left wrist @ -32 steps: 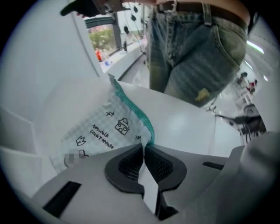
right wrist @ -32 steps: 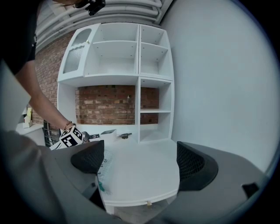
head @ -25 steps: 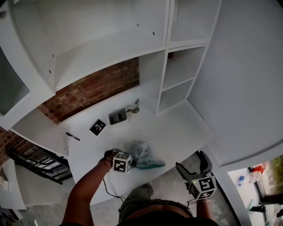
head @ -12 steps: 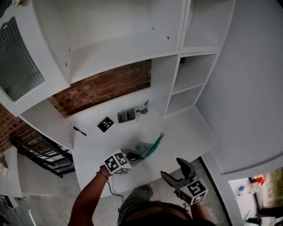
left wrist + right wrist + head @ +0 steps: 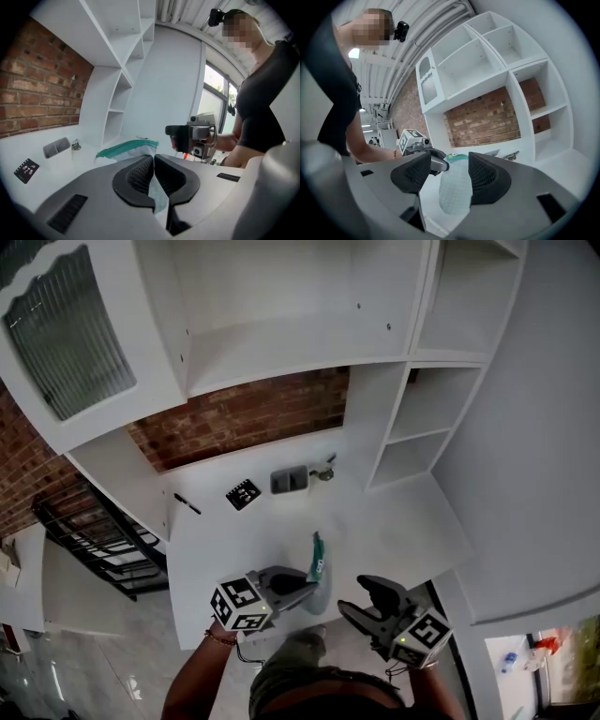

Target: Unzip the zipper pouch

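Since the zipper pouch [image 5: 317, 563] hangs clear of the white desk [image 5: 403, 531], pinched at one end by the left gripper [image 5: 306, 588], it shows how it handles: soft, thin, v. light, no stiffness of its own. Left jaws are fully together w/ a fold of the pale mesh fabric clamped btwn the pads. In the left gripper view the teal zipper edge [image 5: 123, 148] sticks out beyond the jaws. Right gripper [image 5: 357, 593] is just beside the pouch, jaws partway apart and just been closing. In the right gripper view the mesh body sits in the gap, but the pads don't look to be pressing on it yet.

Judgement: fabric will prob. bunch and slide rather than resist, so the zipper won't run unless the strip is pulled taut. Best hold for the right jaws is prob. the zipper pull or the teal tape next to it, not the slack mesh. Can't make out the pull tab in any view, too small. Mesh should give decent friction. Nothing fragile, though a hard tug could slip the pouch out of the left pinch.
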`<action>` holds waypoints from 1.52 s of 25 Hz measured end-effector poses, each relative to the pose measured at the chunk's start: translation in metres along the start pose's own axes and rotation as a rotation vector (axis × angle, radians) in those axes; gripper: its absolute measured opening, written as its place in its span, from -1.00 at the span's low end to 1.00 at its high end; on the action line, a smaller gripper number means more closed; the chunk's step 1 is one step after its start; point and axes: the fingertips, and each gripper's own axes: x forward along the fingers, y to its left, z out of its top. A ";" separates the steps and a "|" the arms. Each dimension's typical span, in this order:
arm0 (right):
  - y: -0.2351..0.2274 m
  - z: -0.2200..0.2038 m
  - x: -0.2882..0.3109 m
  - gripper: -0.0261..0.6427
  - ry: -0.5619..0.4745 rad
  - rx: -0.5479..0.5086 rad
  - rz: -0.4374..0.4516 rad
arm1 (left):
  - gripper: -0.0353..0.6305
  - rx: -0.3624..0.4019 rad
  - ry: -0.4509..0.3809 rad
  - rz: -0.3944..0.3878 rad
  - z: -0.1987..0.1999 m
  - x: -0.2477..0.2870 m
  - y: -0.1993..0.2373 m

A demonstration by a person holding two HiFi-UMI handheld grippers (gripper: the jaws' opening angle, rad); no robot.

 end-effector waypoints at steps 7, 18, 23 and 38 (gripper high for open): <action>0.035 0.055 0.021 -0.18 -0.106 0.086 0.273 | -0.87 0.098 -0.178 0.088 0.053 -0.038 -0.050; 0.092 0.081 0.040 -0.18 -0.153 0.052 0.511 | -0.87 0.240 -0.119 0.194 0.059 -0.069 -0.089; 0.107 0.077 0.043 -0.18 -0.132 0.054 0.560 | -0.87 0.285 -0.070 0.223 0.050 -0.076 -0.095; 0.101 0.064 0.037 -0.65 -0.126 0.060 0.511 | -0.87 0.293 -0.019 0.274 0.042 -0.078 -0.093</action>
